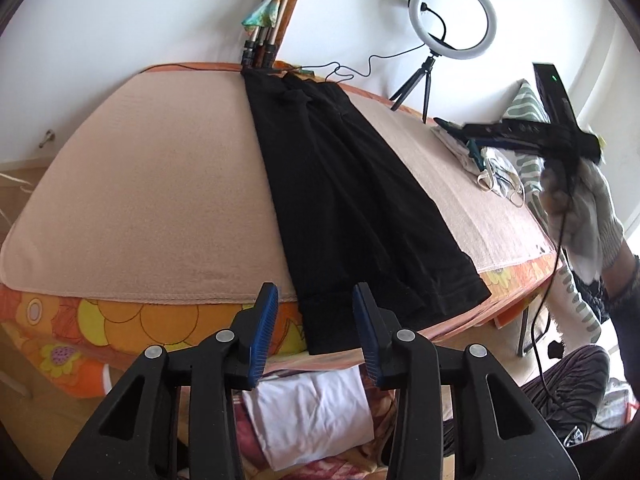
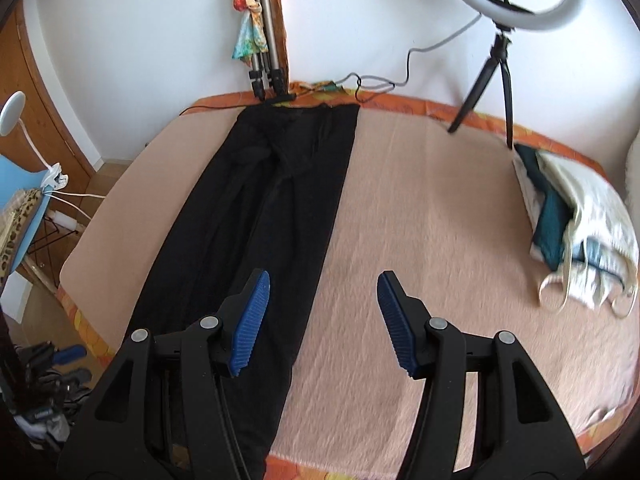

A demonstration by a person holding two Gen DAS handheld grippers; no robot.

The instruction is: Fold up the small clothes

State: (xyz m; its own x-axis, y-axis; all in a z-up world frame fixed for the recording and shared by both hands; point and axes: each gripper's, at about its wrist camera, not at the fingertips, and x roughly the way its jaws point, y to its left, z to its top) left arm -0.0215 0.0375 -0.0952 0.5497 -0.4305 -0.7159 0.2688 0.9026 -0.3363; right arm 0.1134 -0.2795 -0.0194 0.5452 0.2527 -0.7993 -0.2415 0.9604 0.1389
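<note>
A pair of black trousers [image 1: 360, 192] lies folded lengthwise on the beige blanket, waistband at the wall, leg ends hanging over the near edge of the bed. It also shows in the right wrist view [image 2: 264, 216]. My left gripper [image 1: 316, 300] is open and empty, just off the bed's near edge by the leg ends. My right gripper [image 2: 322, 292] is open and empty, hovering above the blanket at the trousers' right edge. The right gripper also appears in the left wrist view [image 1: 532, 132], held in a gloved hand.
A pile of folded light and teal clothes [image 2: 576, 216] lies at the bed's right side. A ring light on a tripod [image 2: 500, 52] stands at the far right. A folded tripod [image 2: 264, 40] leans on the wall behind the waistband. A beige blanket [image 2: 420, 240] covers the bed.
</note>
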